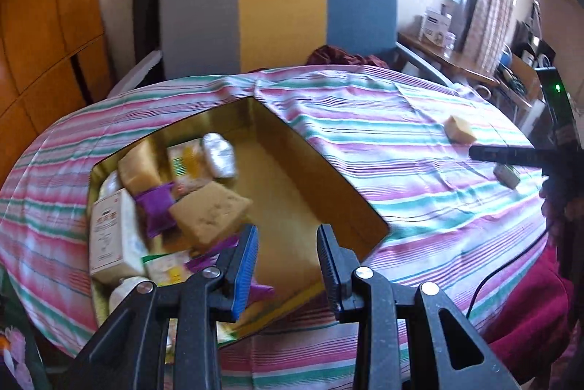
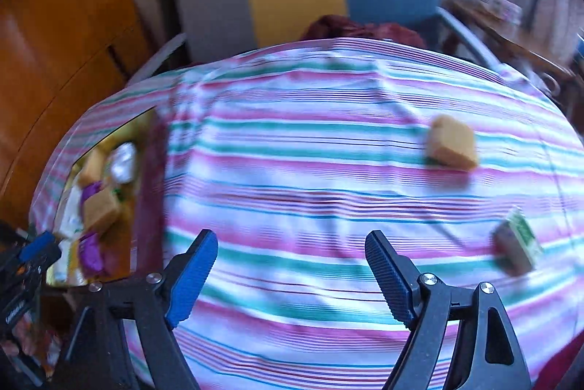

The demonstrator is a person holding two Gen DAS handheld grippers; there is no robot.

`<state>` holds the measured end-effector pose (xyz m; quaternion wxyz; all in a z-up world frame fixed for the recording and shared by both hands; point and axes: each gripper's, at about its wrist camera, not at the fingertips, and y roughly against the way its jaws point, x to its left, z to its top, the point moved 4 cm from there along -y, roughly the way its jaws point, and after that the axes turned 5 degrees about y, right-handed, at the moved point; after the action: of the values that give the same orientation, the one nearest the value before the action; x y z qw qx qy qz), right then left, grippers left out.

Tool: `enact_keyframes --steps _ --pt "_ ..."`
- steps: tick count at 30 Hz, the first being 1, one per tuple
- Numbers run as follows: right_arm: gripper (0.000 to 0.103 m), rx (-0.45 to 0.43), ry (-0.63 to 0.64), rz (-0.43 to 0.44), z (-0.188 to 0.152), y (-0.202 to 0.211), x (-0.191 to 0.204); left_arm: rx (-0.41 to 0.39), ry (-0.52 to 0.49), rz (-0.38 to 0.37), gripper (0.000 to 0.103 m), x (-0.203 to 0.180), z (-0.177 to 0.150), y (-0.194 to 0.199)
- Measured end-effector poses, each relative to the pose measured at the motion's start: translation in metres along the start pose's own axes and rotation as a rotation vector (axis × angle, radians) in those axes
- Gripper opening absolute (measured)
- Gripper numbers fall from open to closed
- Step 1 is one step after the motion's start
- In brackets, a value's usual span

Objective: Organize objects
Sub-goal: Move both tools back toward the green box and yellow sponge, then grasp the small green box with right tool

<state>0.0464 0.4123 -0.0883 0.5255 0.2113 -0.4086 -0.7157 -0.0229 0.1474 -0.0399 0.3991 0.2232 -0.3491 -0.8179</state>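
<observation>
A gold-lined box (image 1: 277,138) lies open on the striped tablecloth (image 1: 383,134). It holds several things: tan sponges (image 1: 210,211), purple pouches (image 1: 157,207), a white carton (image 1: 109,233) and a foil packet (image 1: 219,154). My left gripper (image 1: 286,233) hovers over the box's near end, its jaws a little apart with nothing between them. My right gripper (image 2: 292,240) stands open over bare cloth, empty. To its right lie a tan sponge (image 2: 452,143) and a small green-and-white carton (image 2: 516,245). The box (image 2: 146,171) is at the left in the right wrist view.
A grey, yellow and blue chair back (image 1: 277,17) stands behind the table, with dark red cloth (image 1: 339,56) on its seat. Wooden cabinets (image 1: 47,35) fill the left. A cluttered side table (image 1: 456,61) is at the far right. A black cable (image 1: 511,262) runs across the table's right edge.
</observation>
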Motion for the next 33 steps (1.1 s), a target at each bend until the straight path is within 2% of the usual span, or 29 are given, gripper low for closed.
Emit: enact_keyframes --steps 7,15,20,22,26,33 --pt "0.088 -0.004 -0.117 -0.090 -0.002 0.011 -0.068 0.018 -0.066 -0.032 0.033 -0.029 0.002 -0.008" --pt "0.093 0.025 -0.171 -0.176 -0.004 0.015 -0.127 0.036 -0.118 -0.071 0.033 -0.055 0.008 -0.020" --pt "0.096 0.079 -0.110 -0.203 -0.003 0.010 -0.150 0.057 -0.137 -0.094 0.033 -0.068 0.008 -0.029" --pt "0.100 0.103 -0.069 -0.221 -0.003 0.008 -0.157 0.063 -0.141 -0.103 0.033 -0.071 0.008 -0.031" --pt "0.101 0.153 -0.003 -0.256 -0.004 0.004 -0.169 0.076 -0.146 -0.122 0.033 -0.079 0.009 -0.036" --pt "0.101 0.237 0.020 -0.293 -0.009 -0.020 -0.187 0.093 -0.160 -0.156 0.033 -0.097 0.015 -0.043"
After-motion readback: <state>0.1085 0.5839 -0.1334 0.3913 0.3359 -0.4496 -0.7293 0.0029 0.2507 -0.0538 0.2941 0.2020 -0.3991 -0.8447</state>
